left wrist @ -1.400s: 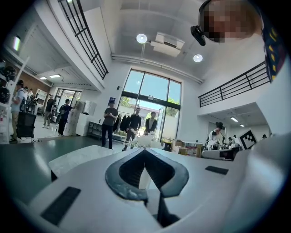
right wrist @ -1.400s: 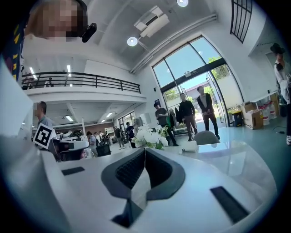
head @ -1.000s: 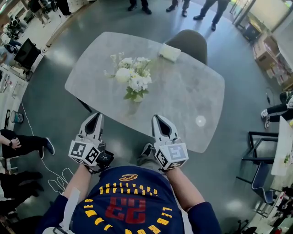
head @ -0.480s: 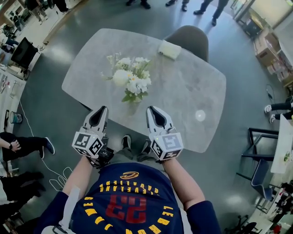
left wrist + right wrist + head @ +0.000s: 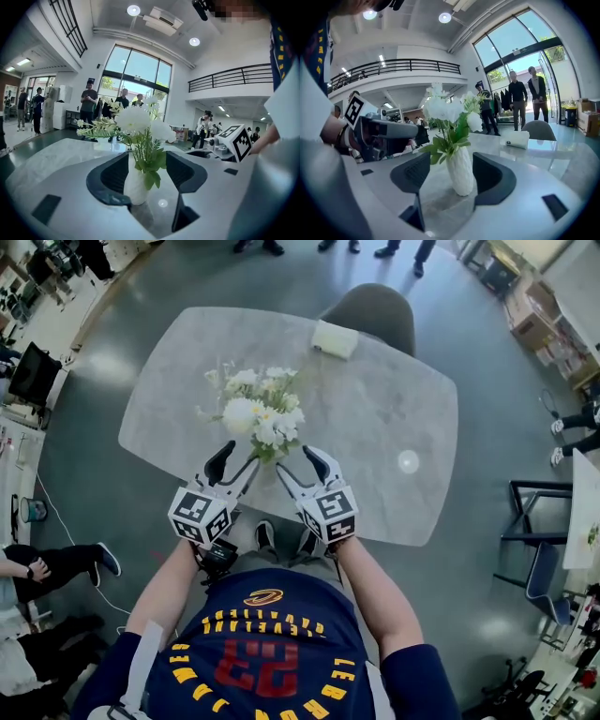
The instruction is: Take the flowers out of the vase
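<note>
- Pale stone-look table [image 5: 394, 418]: it carries the vase close to its near edge, just ahead of the person.
- White flowers [image 5: 258, 413]: the bunch stands upright in the vase. Its long axis is vertical, with the heads up and fanned out and one leafy sprig leaning sideways. It is probably light, with soft heads that crush easily and thin, bendy stems. The best hold looks to be the gathered green stems [image 5: 146, 154] just above the vase mouth, drawn straight up.
- Left gripper [image 5: 234, 465]: its jaws have just been opening and stand wide apart. The vase sits between them with nothing pressed.
- Right gripper [image 5: 298, 467]: its jaws have likewise just been opening. They frame the vase with a gap on each side.
- White ribbed vase [image 5: 461, 173]: narrow and upright, it is likely to tip if the stems drag, so it may need steadying.
</note>
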`<control>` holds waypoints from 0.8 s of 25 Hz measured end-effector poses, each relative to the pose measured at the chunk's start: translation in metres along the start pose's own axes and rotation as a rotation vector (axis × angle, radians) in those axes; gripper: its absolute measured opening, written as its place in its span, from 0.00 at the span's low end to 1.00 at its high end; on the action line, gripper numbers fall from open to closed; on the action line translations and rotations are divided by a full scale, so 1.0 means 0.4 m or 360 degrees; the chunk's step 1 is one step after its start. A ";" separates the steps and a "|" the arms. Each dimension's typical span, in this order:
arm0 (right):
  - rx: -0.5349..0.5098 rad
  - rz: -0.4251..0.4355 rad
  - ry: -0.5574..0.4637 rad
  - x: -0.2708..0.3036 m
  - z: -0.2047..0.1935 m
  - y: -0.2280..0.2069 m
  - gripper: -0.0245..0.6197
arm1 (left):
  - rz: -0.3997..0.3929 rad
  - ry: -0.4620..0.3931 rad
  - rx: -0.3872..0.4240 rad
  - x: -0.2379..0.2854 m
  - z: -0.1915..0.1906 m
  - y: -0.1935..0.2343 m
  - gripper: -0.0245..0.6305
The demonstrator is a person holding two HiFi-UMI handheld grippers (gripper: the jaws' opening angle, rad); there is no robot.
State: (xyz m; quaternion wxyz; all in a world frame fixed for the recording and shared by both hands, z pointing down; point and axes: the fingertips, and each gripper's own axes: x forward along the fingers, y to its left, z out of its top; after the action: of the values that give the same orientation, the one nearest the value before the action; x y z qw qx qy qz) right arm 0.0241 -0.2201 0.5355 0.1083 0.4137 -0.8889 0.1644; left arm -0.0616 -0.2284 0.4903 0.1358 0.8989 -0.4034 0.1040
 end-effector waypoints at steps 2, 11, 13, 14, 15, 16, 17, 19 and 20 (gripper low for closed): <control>-0.0052 0.0031 0.0067 0.027 -0.030 -0.009 0.53 | -0.0025 0.0045 0.0013 0.034 -0.006 -0.001 0.41; -0.0279 0.0104 0.0325 0.151 -0.145 -0.051 0.58 | -0.0047 0.0164 0.0001 0.133 -0.021 0.016 0.42; -0.0312 0.0126 0.0332 0.175 -0.155 -0.062 0.58 | -0.0046 0.0185 -0.0003 0.145 -0.024 0.018 0.42; -0.0329 0.0142 0.0343 0.183 -0.160 -0.069 0.58 | -0.0038 0.0186 0.0001 0.151 -0.022 0.018 0.42; -0.0345 0.0162 0.0354 0.188 -0.162 -0.075 0.58 | -0.0027 0.0180 0.0009 0.156 -0.019 0.019 0.42; -0.0358 0.0183 0.0361 0.192 -0.163 -0.079 0.58 | -0.0015 0.0171 0.0018 0.160 -0.014 0.021 0.42; -0.0372 0.0208 0.0364 0.196 -0.162 -0.080 0.58 | -0.0011 0.0165 0.0029 0.162 -0.011 0.021 0.42; -0.0402 0.0260 0.0365 0.204 -0.162 -0.072 0.58 | -0.0023 0.0169 0.0054 0.165 -0.011 0.020 0.41; -0.0422 0.0282 0.0364 0.207 -0.162 -0.065 0.58 | -0.0030 0.0174 0.0066 0.165 -0.014 0.019 0.40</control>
State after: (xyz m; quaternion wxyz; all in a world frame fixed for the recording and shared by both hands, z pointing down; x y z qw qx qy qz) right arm -0.0046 -0.2692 0.6279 0.2473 0.2945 -0.9176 0.1008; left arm -0.0245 -0.2775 0.5163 0.1399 0.8982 -0.3847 0.1601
